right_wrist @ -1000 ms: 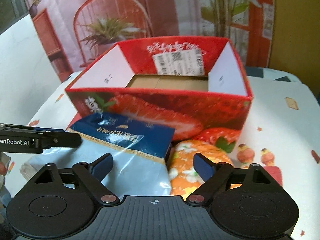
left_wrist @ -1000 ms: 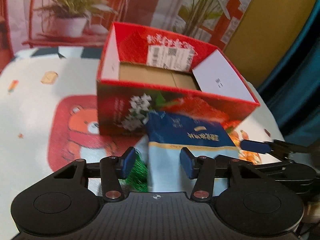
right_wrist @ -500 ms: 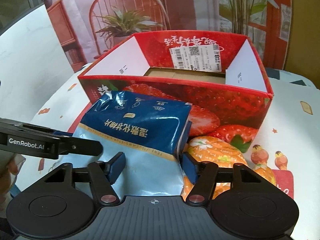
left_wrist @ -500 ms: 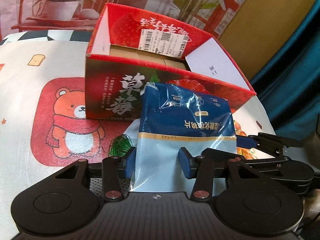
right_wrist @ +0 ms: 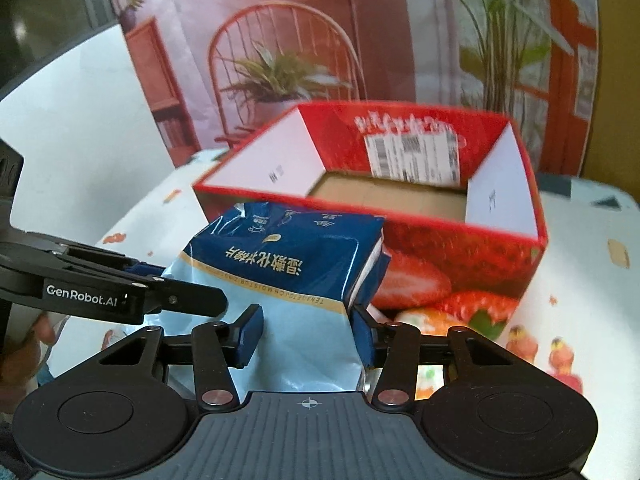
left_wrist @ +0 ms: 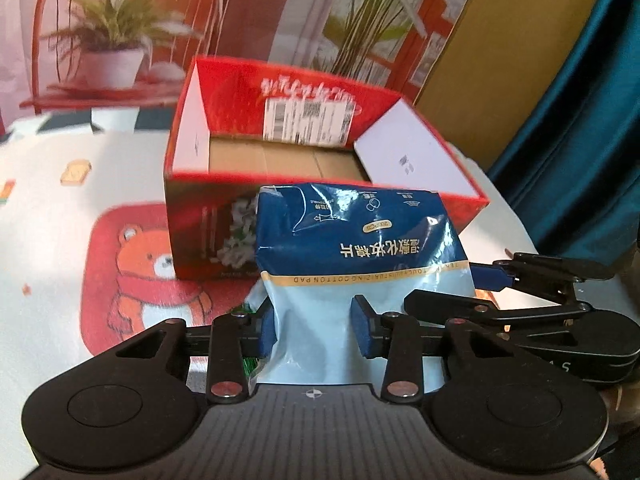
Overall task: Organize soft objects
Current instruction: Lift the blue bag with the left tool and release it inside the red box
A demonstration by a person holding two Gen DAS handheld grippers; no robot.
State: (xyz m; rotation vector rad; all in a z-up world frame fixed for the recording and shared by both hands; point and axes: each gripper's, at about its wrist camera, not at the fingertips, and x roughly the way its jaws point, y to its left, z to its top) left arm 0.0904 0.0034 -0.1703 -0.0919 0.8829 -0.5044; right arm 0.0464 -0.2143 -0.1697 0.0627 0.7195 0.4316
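gripping the blue cotton pad pack from both sides, the two grippers hold it up in front of the red strawberry box. the left gripper has its blue pads pressed into the pale lower part of the pack, the plastic pinched in between them — jaws clamped on the pack. the right gripper grasps the same pale lower part, one pad at each edge, the wrapper creased where they bite.

the pack stands roughly upright, its dark blue printed half on top and tilted toward the box; its top edge overlaps the box's near wall in both views, and whether it touches the wall cannot be told. in the left wrist view the right gripper's black fingers reach in from the right, against the pack's side. in the right wrist view the left gripper's arm, marked with white lettering, comes in from the left.

the box sits open on a white tablecloth printed with a red bear panel. its bottom shows bare brown cardboard, its side flaps are white inside, and a white shipping label is stuck on the far inner wall.

an orange soft object lies on the cloth just beside the box's front wall, partly hidden behind the right gripper's finger. something green peeks out behind the left gripper's left finger — too little shows to name it.
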